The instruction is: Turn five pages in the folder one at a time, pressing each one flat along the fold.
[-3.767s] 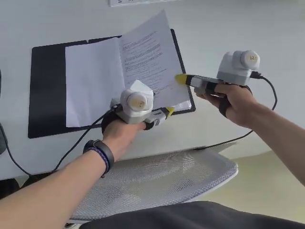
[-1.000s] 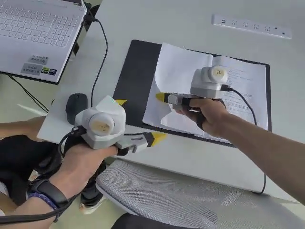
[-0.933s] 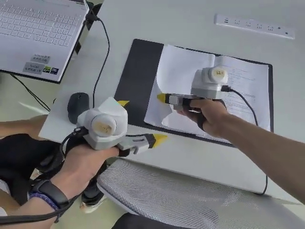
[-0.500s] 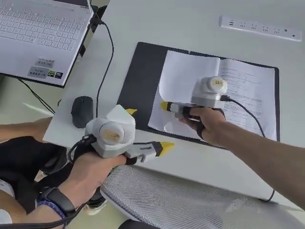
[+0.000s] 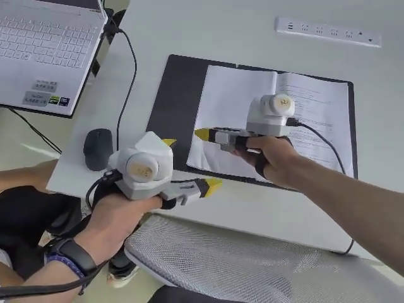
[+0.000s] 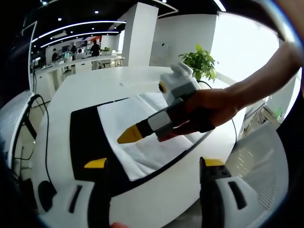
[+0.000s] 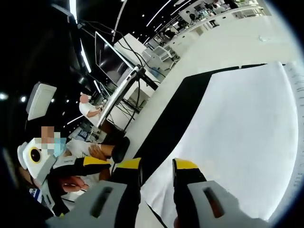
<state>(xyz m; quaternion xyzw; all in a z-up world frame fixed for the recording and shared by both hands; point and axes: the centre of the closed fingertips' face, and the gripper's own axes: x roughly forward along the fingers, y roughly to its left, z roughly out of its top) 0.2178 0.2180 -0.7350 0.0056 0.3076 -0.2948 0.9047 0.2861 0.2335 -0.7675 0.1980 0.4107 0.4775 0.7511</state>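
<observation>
The page [image 5: 230, 101] that stood lifted a few seconds ago now lies down on the left half of the open folder [image 5: 170, 107], at frame centre. The right gripper [image 5: 203, 134] sits low over that page's left edge, its jaws drawn close with a thin gap and nothing between them. The left gripper [image 5: 191, 163] has pulled back off the tabletop's [image 5: 208, 31] near edge at lower left, jaws spread wide. A mouse [image 5: 98, 148] and a laptop [image 5: 44, 44] crowd the left. There's bare tabletop above the folder, up to the power strip [image 5: 328, 31].
</observation>
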